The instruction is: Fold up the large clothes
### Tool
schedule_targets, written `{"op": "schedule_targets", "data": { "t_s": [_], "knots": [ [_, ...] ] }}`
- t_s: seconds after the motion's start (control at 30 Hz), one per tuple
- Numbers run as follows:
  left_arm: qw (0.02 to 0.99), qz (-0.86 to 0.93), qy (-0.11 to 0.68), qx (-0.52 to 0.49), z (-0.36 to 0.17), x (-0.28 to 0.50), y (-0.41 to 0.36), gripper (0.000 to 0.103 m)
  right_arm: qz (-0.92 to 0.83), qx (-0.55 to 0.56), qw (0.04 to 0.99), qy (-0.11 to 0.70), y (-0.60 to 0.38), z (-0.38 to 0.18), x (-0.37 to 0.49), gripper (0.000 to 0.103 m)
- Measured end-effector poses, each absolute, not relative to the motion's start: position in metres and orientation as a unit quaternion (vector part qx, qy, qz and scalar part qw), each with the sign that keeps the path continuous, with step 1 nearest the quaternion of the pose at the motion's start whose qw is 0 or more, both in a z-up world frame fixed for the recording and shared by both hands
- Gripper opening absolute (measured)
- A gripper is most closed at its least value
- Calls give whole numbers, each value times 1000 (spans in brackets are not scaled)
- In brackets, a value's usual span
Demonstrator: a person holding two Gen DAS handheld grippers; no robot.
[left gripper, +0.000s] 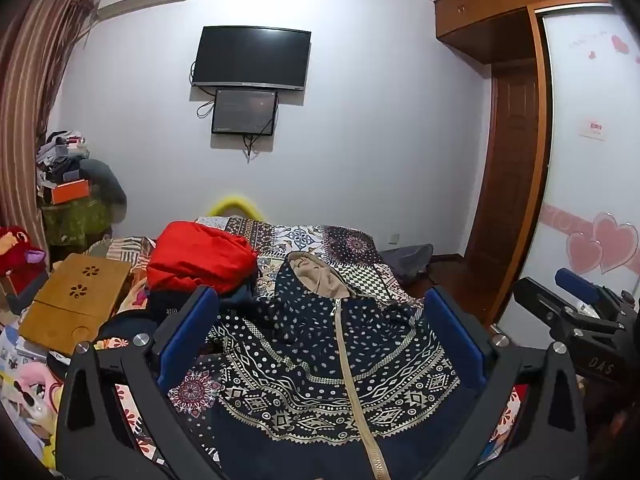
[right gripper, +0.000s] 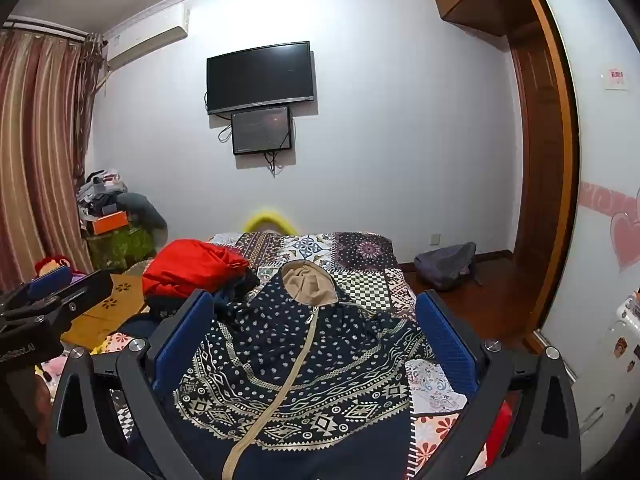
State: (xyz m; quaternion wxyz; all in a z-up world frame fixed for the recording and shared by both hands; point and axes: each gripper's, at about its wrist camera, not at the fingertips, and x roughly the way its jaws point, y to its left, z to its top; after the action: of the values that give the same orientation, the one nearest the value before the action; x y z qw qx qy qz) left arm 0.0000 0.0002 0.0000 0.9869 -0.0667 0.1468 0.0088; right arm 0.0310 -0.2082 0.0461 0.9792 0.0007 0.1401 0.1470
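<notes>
Jacket (left gripper: 320,364): navy, cream dots on the upper part, cream diamond and zigzag bands below; beige zip and beige hood lining (left gripper: 318,278). Bedspread (left gripper: 352,246): patchwork of checks, medallions and florals in dark brown, white, blue. Pile of cloth (left gripper: 200,258): plain red. Folding table (left gripper: 76,300): light wood with flower cut-outs. Curtain (right gripper: 36,152): brown-and-cream stripes. Gripper fingers (left gripper: 188,332): black with blue pads.

In the left wrist view, the letters "DAS" stand in pale print on the black body of the right gripper (left gripper: 576,300) at the right edge. In the right wrist view, the left gripper (right gripper: 60,284) at the left edge bears a partly cut word ending in "Robot.AI". The small card on the wardrobe door (left gripper: 592,128) carries red print too small to read.
</notes>
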Motion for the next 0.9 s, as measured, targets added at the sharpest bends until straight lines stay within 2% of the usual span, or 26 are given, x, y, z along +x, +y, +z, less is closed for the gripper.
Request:
{"op": "schedule_targets", "data": {
  "t_s": [0.9],
  "knots": [
    [988,14,144,-47,-2,2,-1,103,151,0,978,141,-202,44,30,100]
  ]
}}
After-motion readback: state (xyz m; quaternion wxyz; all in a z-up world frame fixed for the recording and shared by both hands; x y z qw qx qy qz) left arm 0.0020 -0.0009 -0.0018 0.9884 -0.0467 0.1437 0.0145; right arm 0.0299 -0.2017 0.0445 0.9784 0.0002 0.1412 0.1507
